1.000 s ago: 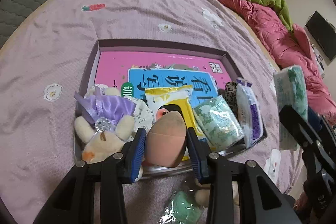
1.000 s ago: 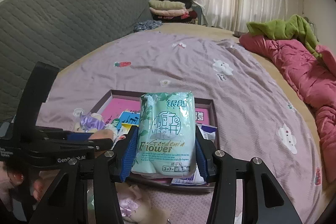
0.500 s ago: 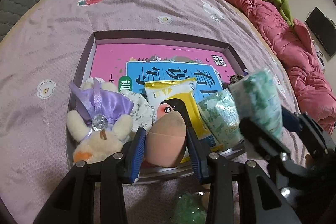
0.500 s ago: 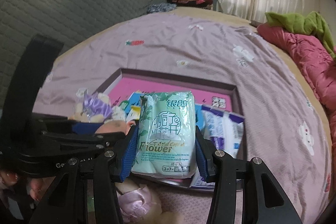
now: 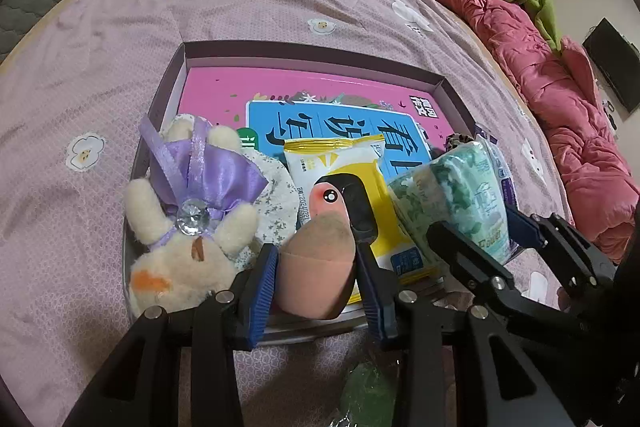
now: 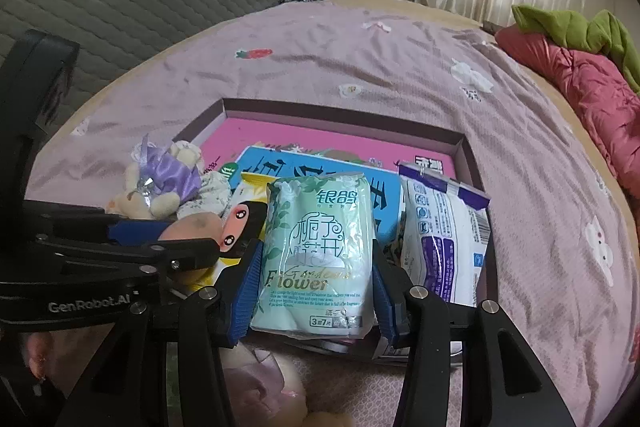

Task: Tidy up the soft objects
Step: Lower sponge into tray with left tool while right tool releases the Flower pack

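Left wrist view: the left gripper (image 5: 316,267) is clamped on a peach sponge (image 5: 318,267) over the near edge of the box (image 5: 312,59) on the bed (image 5: 80,67); the right gripper (image 6: 316,287) is clamped on a green tissue pack (image 6: 320,251) just beside it.

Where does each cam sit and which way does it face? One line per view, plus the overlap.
Left wrist: on the left gripper, looking down its fingers at the tray on the bed; pads clamp a peach sponge; right gripper enters from the right.
Right wrist: on the right gripper, same heading; pads clamp a green tissue pack; left gripper at left, a bit of hand at lower left.
Shared: tray, plush bunny, both held items.
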A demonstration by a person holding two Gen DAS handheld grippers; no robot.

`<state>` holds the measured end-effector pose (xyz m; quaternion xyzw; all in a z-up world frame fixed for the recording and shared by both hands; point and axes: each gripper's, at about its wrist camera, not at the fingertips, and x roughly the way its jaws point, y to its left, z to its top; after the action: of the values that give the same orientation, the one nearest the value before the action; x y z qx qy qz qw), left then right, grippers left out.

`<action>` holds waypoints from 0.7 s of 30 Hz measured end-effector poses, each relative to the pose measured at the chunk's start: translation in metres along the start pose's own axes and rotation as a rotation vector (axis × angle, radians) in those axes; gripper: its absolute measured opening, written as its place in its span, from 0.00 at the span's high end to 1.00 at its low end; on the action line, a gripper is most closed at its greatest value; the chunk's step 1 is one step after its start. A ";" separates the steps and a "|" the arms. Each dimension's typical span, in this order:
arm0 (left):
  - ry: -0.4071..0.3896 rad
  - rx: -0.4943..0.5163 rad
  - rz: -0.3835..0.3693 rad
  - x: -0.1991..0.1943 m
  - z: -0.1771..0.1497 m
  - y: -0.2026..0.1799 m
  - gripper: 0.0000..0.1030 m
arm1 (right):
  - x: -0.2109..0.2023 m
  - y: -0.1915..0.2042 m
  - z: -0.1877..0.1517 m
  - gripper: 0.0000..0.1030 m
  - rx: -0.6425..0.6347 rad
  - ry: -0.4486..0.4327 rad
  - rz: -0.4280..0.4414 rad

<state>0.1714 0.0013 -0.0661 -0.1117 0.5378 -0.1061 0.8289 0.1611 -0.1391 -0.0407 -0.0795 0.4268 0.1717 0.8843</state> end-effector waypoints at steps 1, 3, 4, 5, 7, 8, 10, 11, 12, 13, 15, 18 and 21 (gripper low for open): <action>0.000 -0.002 -0.001 0.000 0.000 0.000 0.61 | 0.001 0.000 -0.001 0.50 0.000 0.001 0.000; 0.000 -0.008 -0.004 0.001 0.000 0.001 0.61 | 0.002 -0.001 -0.002 0.50 0.006 0.001 0.003; -0.001 -0.007 -0.003 0.001 0.000 0.001 0.61 | 0.002 -0.001 -0.002 0.49 0.003 0.002 0.001; -0.001 -0.007 -0.003 0.001 -0.001 0.001 0.61 | 0.002 0.000 -0.002 0.49 0.002 0.002 0.001; -0.002 -0.009 -0.005 0.001 -0.001 0.002 0.61 | 0.002 -0.001 -0.002 0.49 0.000 0.000 0.002; -0.001 -0.011 -0.008 0.001 -0.001 0.002 0.61 | 0.002 -0.001 -0.003 0.49 -0.001 0.000 0.002; -0.002 -0.016 -0.011 0.001 0.000 0.003 0.61 | 0.002 -0.001 -0.003 0.49 -0.008 0.000 -0.003; -0.004 -0.019 -0.011 0.000 0.000 0.003 0.61 | 0.002 -0.001 -0.004 0.49 -0.006 -0.001 -0.003; -0.010 -0.022 -0.013 -0.001 0.000 0.003 0.61 | 0.002 0.000 -0.004 0.49 -0.005 -0.003 -0.004; -0.015 -0.023 -0.017 -0.002 0.000 0.003 0.61 | 0.002 0.001 -0.004 0.49 -0.010 -0.004 -0.007; -0.012 -0.022 -0.016 -0.002 0.000 0.003 0.61 | 0.001 0.005 -0.005 0.49 -0.033 -0.009 -0.016; -0.012 -0.029 -0.019 -0.003 0.000 0.004 0.61 | 0.001 0.007 -0.005 0.49 -0.047 -0.010 -0.023; -0.010 -0.032 -0.020 -0.003 0.000 0.004 0.61 | 0.000 0.007 -0.005 0.47 -0.047 -0.004 -0.023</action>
<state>0.1708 0.0057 -0.0645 -0.1309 0.5344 -0.1054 0.8284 0.1548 -0.1336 -0.0440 -0.1049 0.4201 0.1718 0.8849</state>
